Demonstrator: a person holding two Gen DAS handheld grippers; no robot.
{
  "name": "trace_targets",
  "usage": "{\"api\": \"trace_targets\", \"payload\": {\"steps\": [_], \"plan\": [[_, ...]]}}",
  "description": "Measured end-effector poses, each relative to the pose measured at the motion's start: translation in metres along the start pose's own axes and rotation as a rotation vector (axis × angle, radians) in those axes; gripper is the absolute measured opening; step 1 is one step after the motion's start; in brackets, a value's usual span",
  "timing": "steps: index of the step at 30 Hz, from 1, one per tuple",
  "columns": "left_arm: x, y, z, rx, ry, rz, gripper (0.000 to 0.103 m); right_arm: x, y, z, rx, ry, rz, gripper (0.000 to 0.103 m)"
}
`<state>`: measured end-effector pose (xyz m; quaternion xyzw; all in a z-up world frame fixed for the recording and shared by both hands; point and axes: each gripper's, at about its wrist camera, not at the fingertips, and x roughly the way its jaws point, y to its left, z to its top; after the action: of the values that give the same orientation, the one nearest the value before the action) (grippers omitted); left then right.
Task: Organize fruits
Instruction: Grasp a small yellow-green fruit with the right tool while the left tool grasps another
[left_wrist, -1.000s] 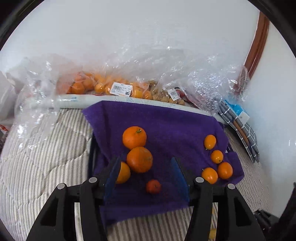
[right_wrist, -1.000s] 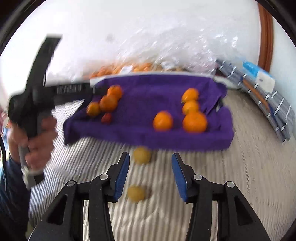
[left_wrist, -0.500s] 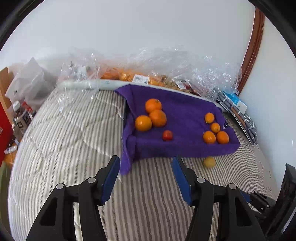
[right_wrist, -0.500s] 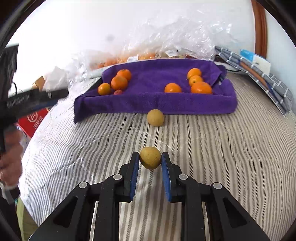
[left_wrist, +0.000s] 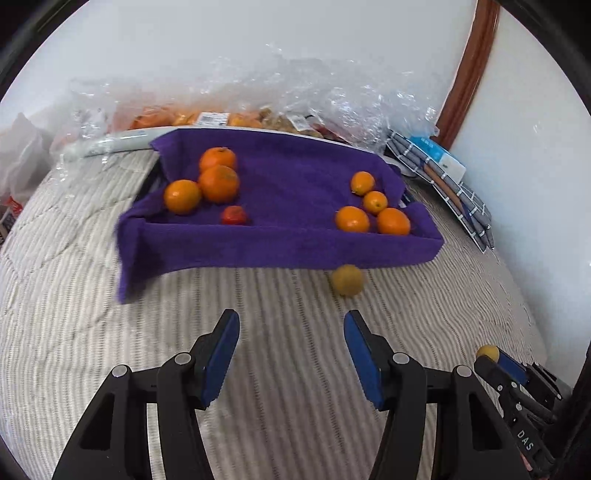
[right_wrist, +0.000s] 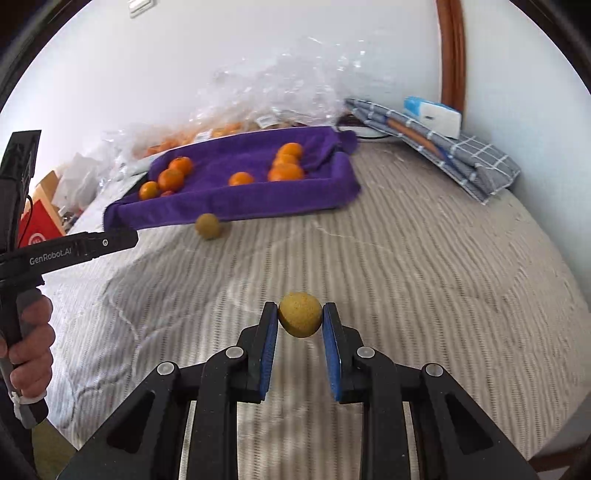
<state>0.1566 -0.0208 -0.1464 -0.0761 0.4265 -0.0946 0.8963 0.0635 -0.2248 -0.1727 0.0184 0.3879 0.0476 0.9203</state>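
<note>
Right wrist view: my right gripper clamped a yellow fruit between its pads; my left gripper gaped wide, empty.

Fuzzy purple cloth; crinkly glossy plastic wrap; ribbed quilt.

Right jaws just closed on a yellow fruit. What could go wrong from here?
1. The round yellow fruit sits at the very tips of the right gripper, pinched across its middle; a quick swing might roll it out.
2. The purple towel-lined tray has a raised front wall; a low carry could clip it.
3. The second yellow fruit lies loose on the striped quilt against the tray front, and the open left gripper may nudge it away.
</note>
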Motion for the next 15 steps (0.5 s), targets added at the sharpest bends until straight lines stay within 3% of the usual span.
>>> {"api": "trace_targets", "payload": {"steps": [6, 15], "plan": [[0.027, -0.036, 0.005, 0.018, 0.019, 0.000, 0.057, 0.002, -0.024, 0.002, -0.004, 0.001, -0.041, 0.025], [0.059, -0.048, 0.013, -0.024, 0.048, 0.024, 0.051, 0.013, -0.039, 0.003, 0.029, 0.006, -0.025, 0.025]]}}
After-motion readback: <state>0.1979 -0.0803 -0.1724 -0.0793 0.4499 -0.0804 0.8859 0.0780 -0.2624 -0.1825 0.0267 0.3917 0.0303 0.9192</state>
